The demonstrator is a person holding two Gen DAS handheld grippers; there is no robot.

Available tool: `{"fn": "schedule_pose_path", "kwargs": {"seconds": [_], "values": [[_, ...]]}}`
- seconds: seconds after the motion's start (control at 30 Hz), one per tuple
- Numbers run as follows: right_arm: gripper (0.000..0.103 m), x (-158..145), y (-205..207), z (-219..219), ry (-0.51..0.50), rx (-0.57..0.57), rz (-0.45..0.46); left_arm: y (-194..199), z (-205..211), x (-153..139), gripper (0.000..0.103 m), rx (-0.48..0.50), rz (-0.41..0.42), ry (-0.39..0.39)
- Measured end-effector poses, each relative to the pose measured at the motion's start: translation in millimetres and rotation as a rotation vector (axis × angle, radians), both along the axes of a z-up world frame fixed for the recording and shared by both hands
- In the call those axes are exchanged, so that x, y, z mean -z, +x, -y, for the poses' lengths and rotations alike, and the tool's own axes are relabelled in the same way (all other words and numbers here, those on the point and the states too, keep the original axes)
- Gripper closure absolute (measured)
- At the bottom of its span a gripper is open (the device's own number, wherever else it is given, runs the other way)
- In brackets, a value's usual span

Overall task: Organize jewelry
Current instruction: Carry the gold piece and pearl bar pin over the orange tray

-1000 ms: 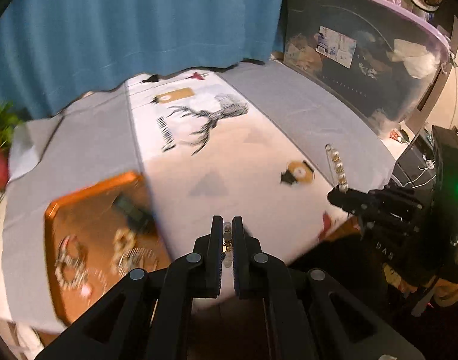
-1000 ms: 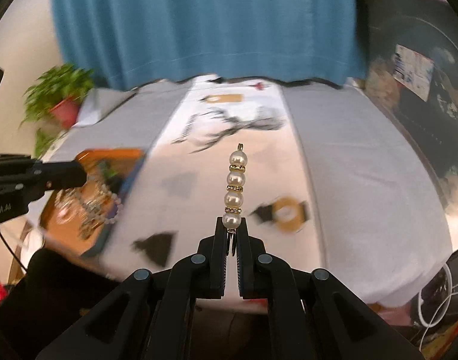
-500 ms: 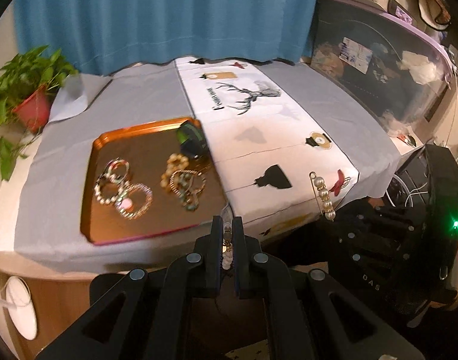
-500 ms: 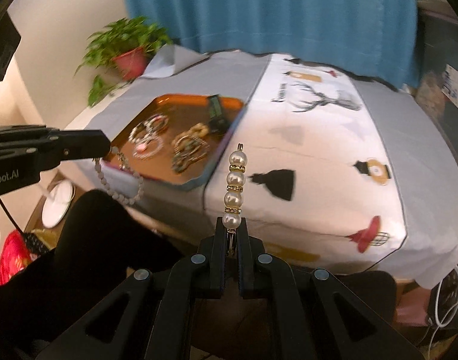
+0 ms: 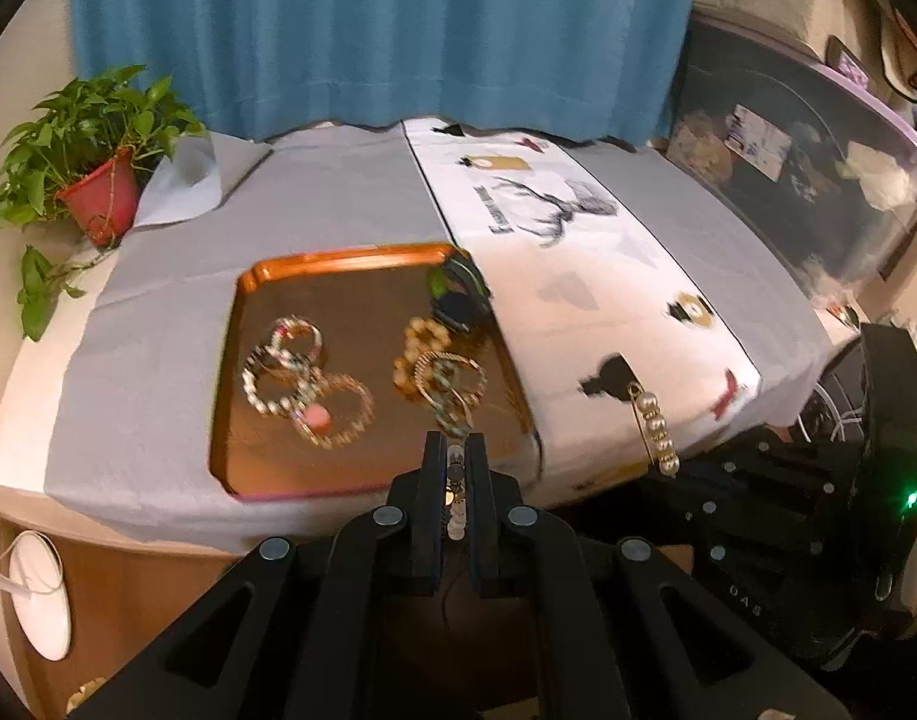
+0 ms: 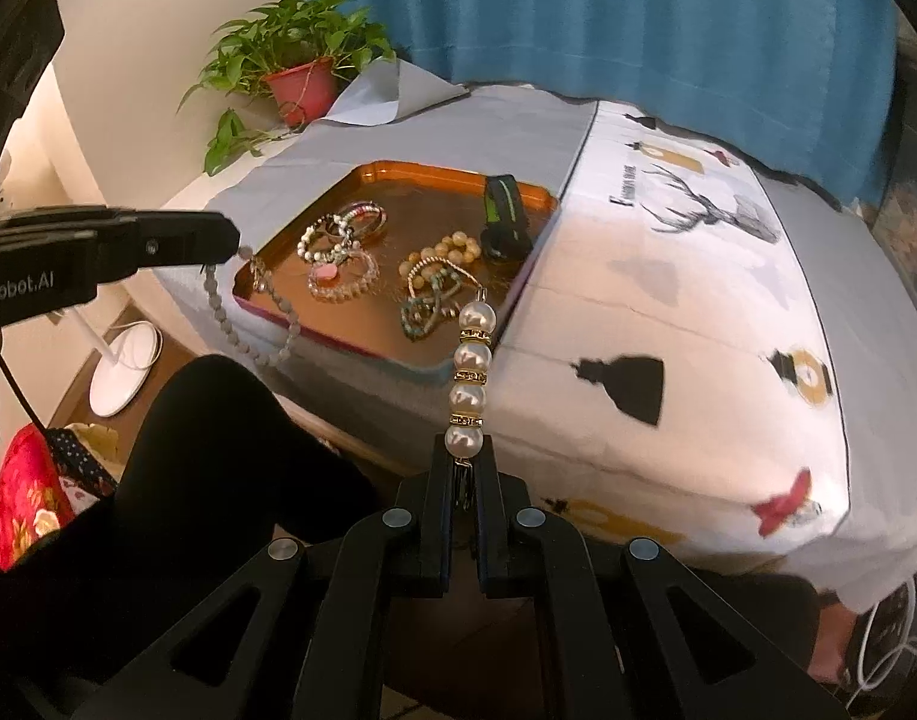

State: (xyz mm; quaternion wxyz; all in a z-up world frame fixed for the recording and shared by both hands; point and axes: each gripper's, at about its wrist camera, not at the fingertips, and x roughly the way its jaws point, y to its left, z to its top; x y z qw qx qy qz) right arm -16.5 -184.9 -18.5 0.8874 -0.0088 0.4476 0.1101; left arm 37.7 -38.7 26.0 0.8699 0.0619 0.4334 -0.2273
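My counter (image 5: pixel 128 396) is covered by a grey cloth (image 5: pixel 338 192), with a white runner (image 5: pixel 614 312) printed with a deer and small figures laid across it to the near edge. An orange tray (image 5: pixel 338 258) sits on the grey cloth, its right edge against the runner. A potted plant (image 5: pixel 92 180) stands at the far left corner, beside a folded-up flap of the cloth.

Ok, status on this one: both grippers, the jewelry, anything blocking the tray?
Left gripper shut on grey bead bracelet. Right gripper shut on pearl pin. Orange tray ahead, crowded with bracelets. No obstruction.
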Motion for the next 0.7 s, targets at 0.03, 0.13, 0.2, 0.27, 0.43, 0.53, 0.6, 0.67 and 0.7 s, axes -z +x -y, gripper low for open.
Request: {"fn": "schedule_pose_path", "kwargs": {"seconds": [0.03,0.13,0.2,0.27,0.43,0.53,0.6,0.67,0.7], "values": [[0.097,0,7,-2,0.003,-0.004,0.0,9,-3,-1,0.099,-0.008,0.007,0.0],[0.097,-1,30,-11,0.007,-0.017,0.009,32,-9,-4,0.099,-0.03,0.022,0.002],[0.097,-1,49,-18,0.017,-0.028,0.013,45,-12,-4,0.099,-0.042,0.027,0.008],[0.097,0,65,-25,0.024,-0.038,0.019,61,-15,-2,0.099,-0.058,0.035,0.019],[0.097,1,102,-41,0.033,-0.055,0.031,92,-21,6,0.099,-0.09,0.037,0.037],[0.097,6,121,-49,0.027,-0.054,0.027,109,-25,16,0.099,-0.106,0.029,0.048],[0.097,12,131,-52,0.019,-0.046,0.014,116,-25,23,0.099,-0.109,0.028,0.052],[0.095,22,141,-53,0.007,-0.024,-0.019,123,-26,32,0.094,-0.124,0.029,0.052],[0.093,27,146,-52,0.002,-0.011,-0.036,126,-27,37,0.076,-0.126,0.021,0.044]]}}
